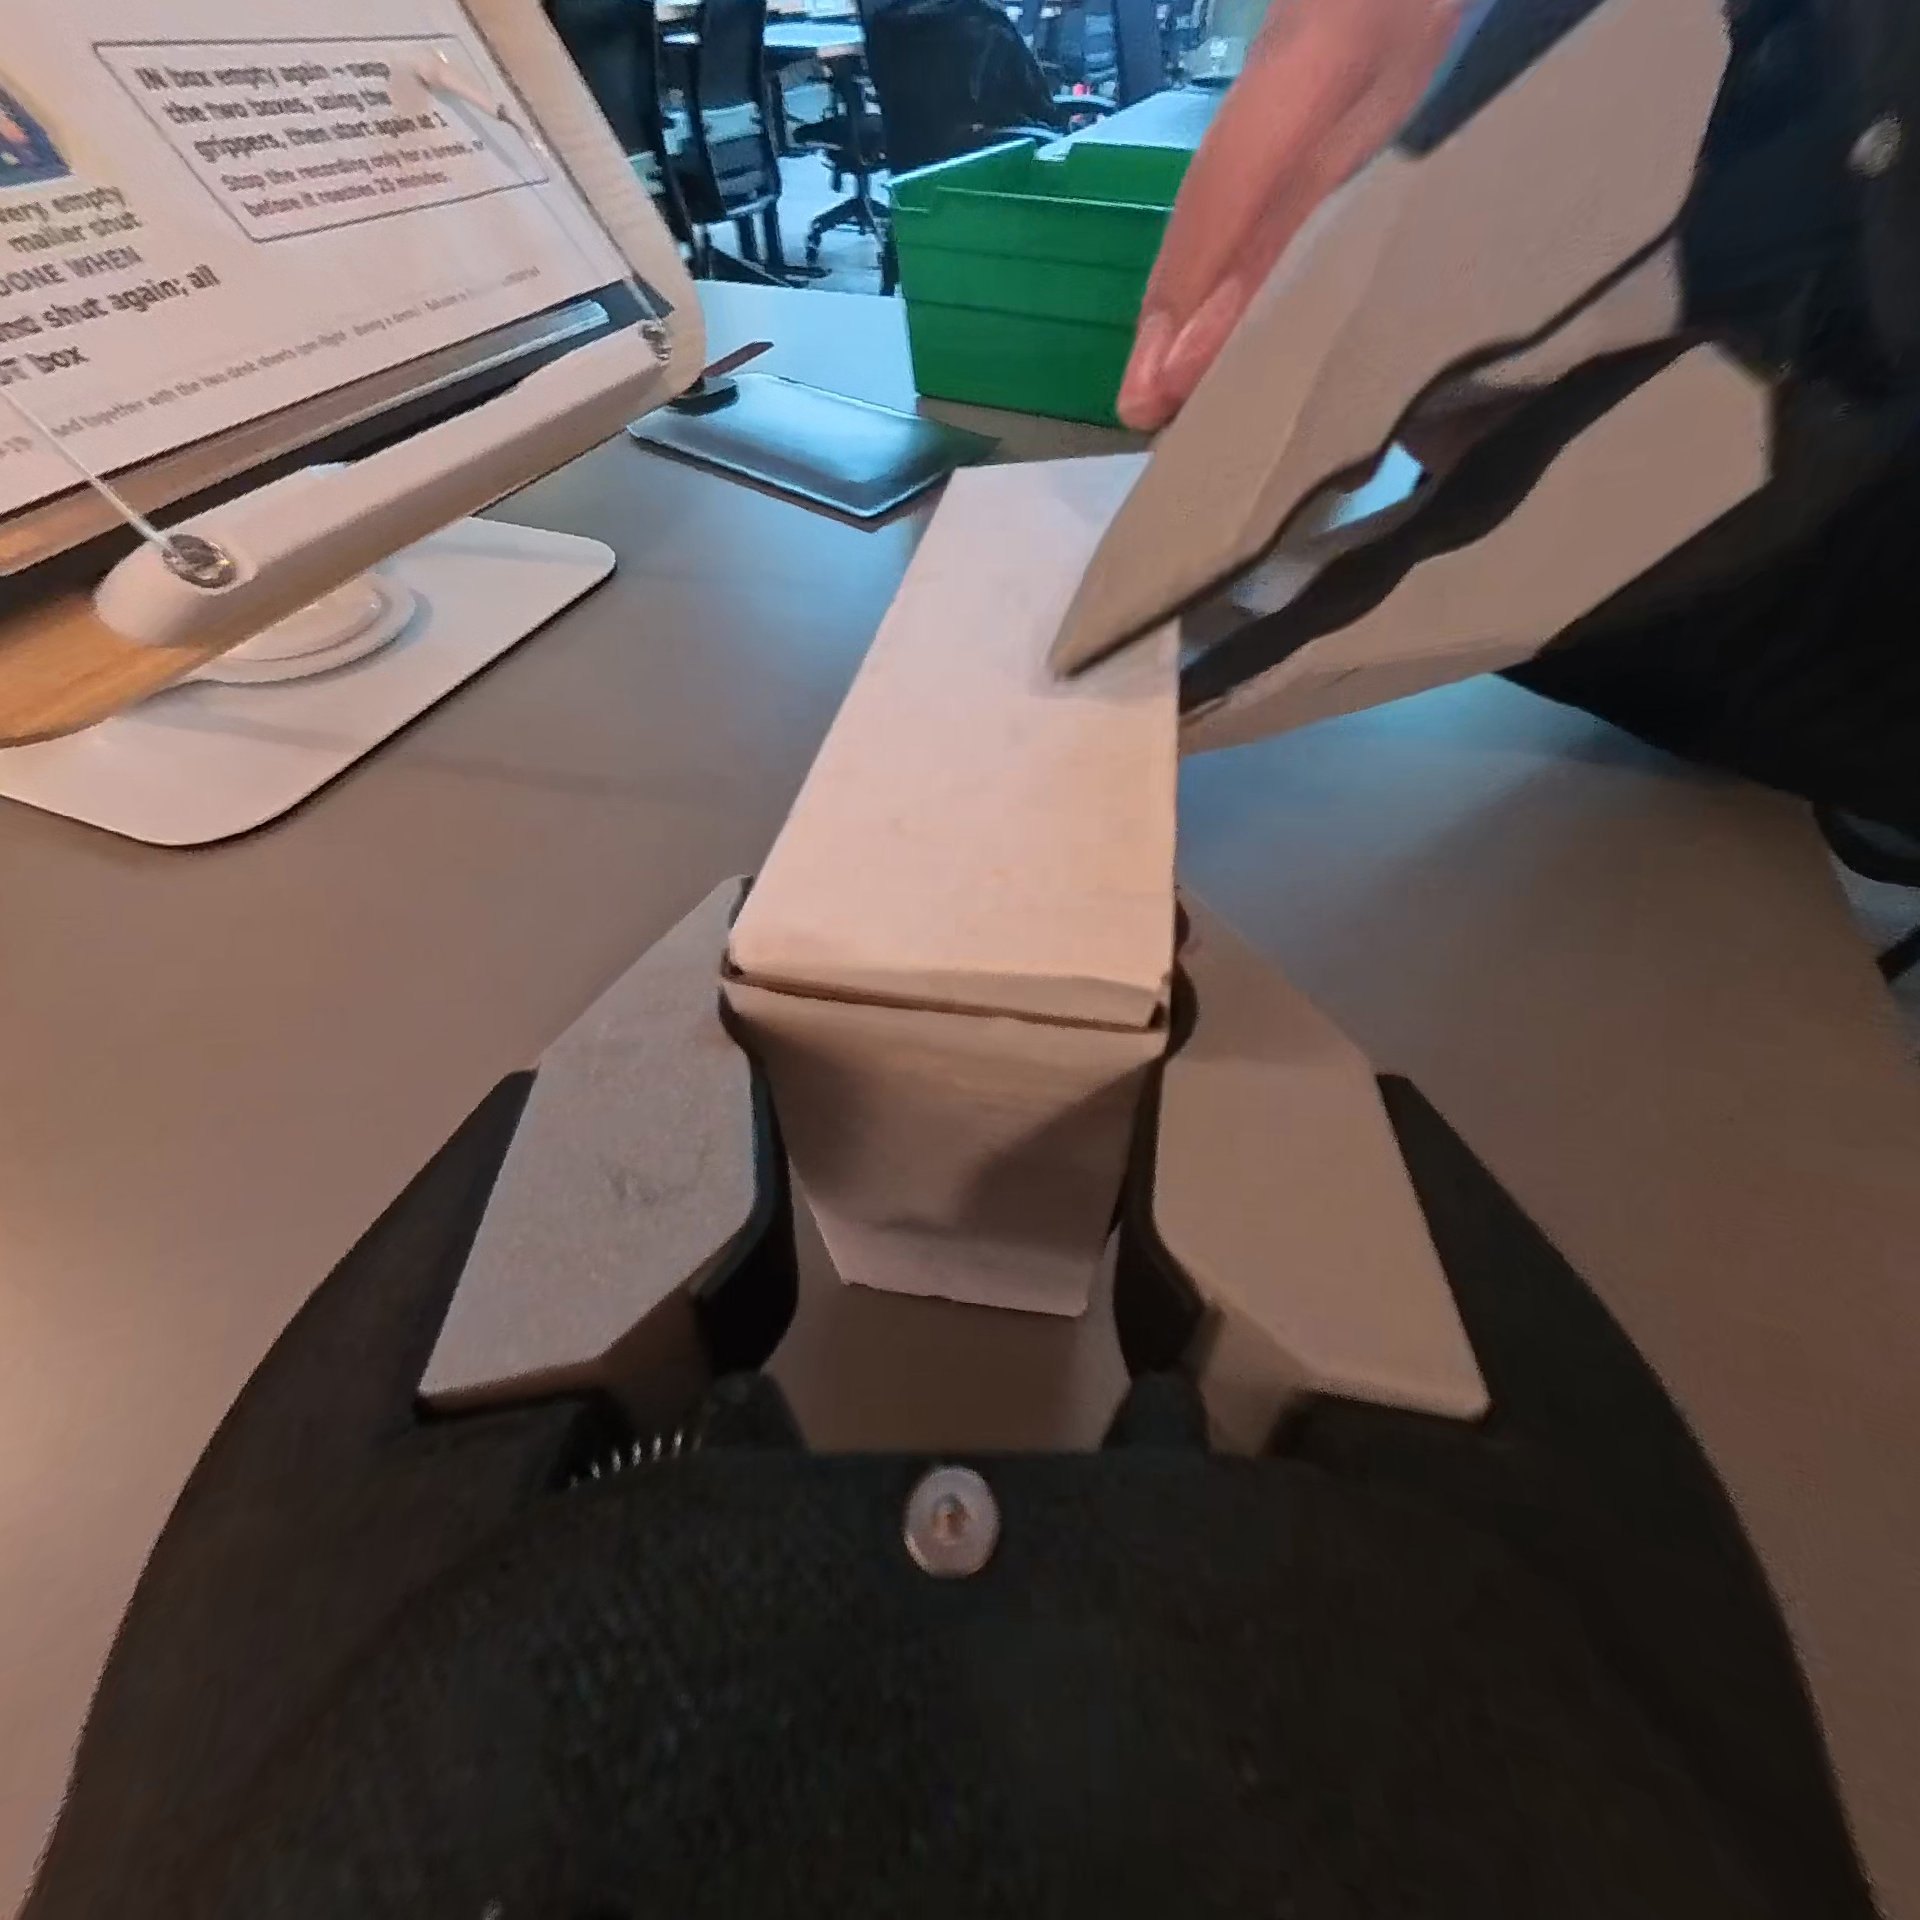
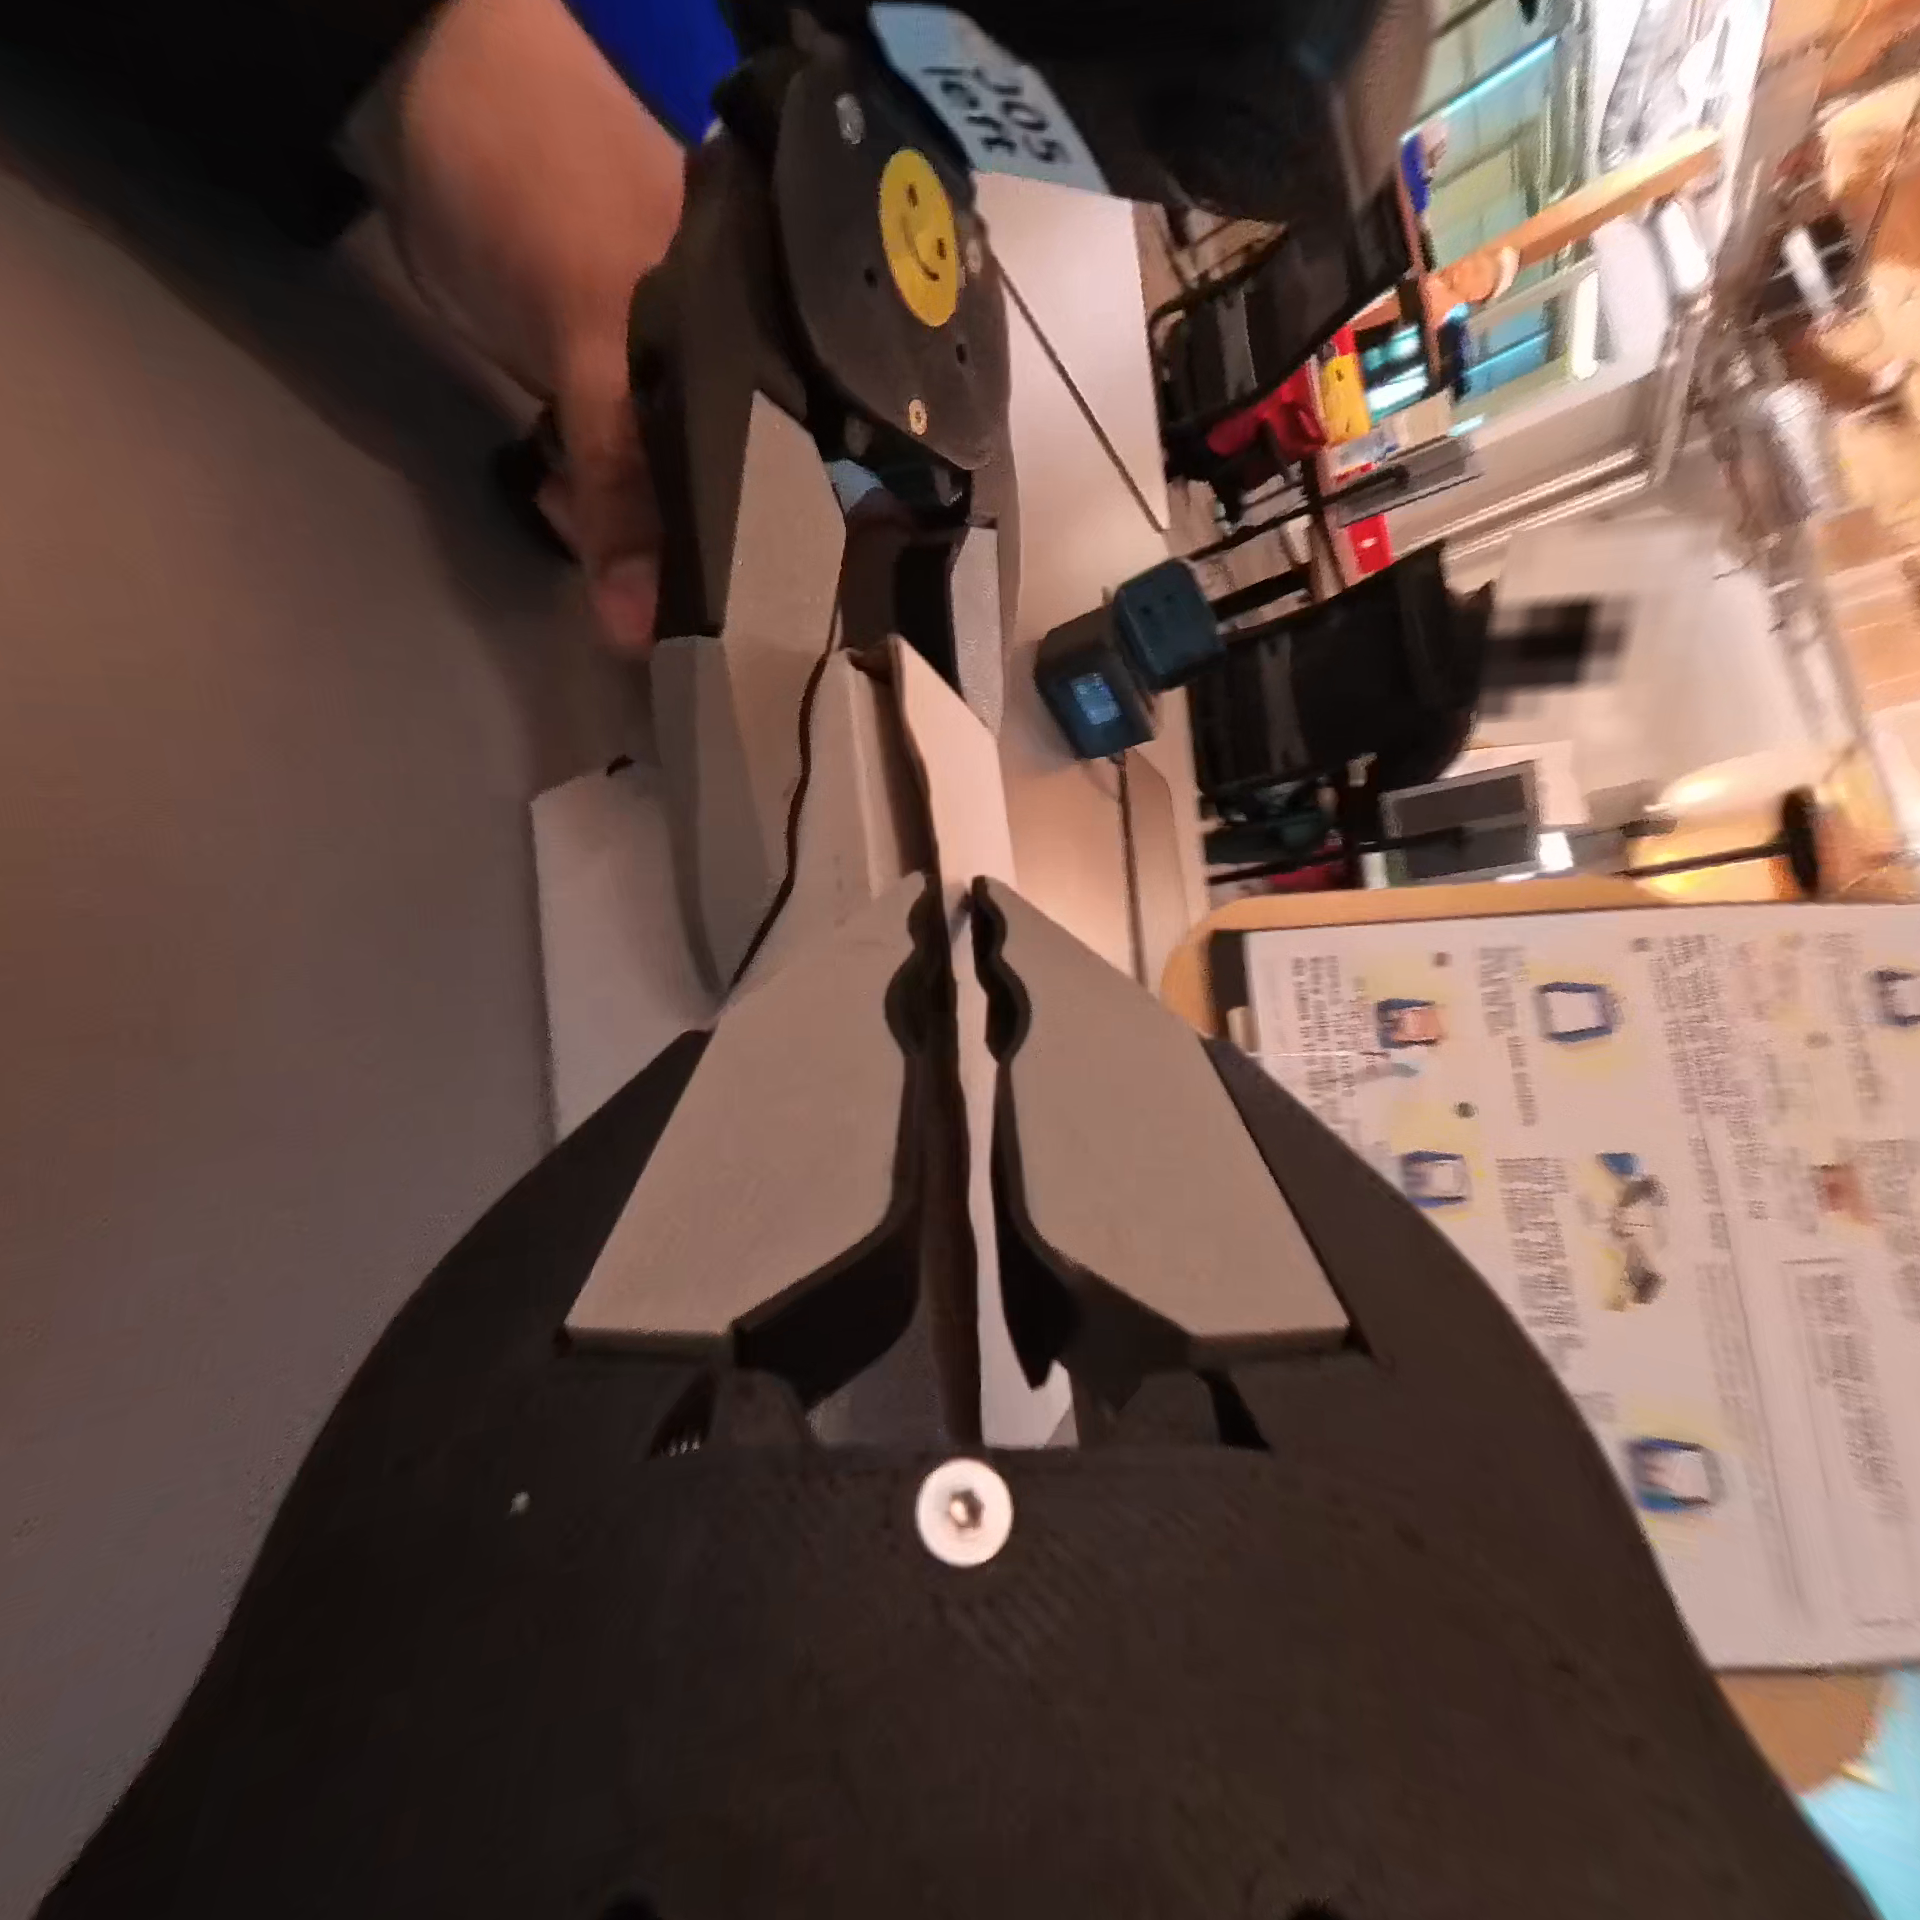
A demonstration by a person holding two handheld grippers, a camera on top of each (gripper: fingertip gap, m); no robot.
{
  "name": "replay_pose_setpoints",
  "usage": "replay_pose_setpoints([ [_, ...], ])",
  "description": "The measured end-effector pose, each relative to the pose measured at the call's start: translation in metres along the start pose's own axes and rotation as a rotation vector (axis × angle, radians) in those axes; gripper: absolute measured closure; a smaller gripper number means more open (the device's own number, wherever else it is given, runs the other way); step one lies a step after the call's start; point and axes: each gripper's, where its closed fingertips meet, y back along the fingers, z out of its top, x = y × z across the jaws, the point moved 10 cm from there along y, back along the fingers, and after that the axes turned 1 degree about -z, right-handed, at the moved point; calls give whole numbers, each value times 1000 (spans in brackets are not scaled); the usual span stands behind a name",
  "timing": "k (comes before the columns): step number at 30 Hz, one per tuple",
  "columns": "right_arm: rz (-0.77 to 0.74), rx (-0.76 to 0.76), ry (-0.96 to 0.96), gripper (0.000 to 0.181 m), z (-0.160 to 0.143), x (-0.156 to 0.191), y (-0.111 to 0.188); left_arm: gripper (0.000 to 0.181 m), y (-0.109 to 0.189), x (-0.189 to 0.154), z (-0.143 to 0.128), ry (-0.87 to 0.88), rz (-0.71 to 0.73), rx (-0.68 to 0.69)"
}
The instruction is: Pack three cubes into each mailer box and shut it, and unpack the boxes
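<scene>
Left wrist view: the left gripper (image 1: 951, 1029), with grey fingers on a black body, clamps the near end of a long, narrow white cardboard mailer box (image 1: 977, 790) from both sides. The box extends away along the grey worktop (image 1: 416, 935); its lid is down, and the near end wall is creased between the fingers. At the far end, the right gripper (image 1: 1122, 675) comes in from the upper right, tilted, its tips touching the top of the box near its right edge. A hand (image 1: 1278, 197) shows behind it. To the left stands a white stand holding a printed instruction sheet (image 1: 312, 187). A stack of green plastic trays (image 1: 1029, 301) and a flat grey pad (image 1: 821, 442) lie farther back.

Right wrist view, rolled sideways: the right gripper (image 2: 961, 904) has its fingers drawn close, with a thin white edge of the mailer box (image 2: 971, 1195) running between them; whether they pinch it cannot be told. Beyond, a hand (image 2: 582, 343) holds the left gripper (image 2: 831, 665) on the box.
</scene>
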Motion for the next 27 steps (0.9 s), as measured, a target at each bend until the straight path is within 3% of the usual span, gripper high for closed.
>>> replay_pose_setpoints([
  [3,-118,54,101,181,4,5,-7,108,-2,-3,1,17,3,3],
  [6,-160,36,25,177,5,-1,-7,107,-1,-2,1,-32,28,5],
  [11,-189,-38,-125,165,9,-24,15,107,0,-21,9,-305,78,1],
  [14,-243,-59,-129,179,9,-28,21,106,0,-29,10,-434,110,-3],
  [16,-425,-38,-165,181,2,-38,31,106,0,-35,6,-561,121,12],
  [18,-496,-50,-203,181,-9,-49,44,106,-3,-40,0,-668,168,56],
  [20,-435,-160,-328,181,-19,-54,52,106,-6,-41,1,-640,189,53],
  [22,-412,-168,-429,181,-31,-58,55,106,-8,-37,2,-577,178,47],
  [27,-288,-295,-525,174,-34,-61,70,106,-6,-23,1,-469,221,20],
])
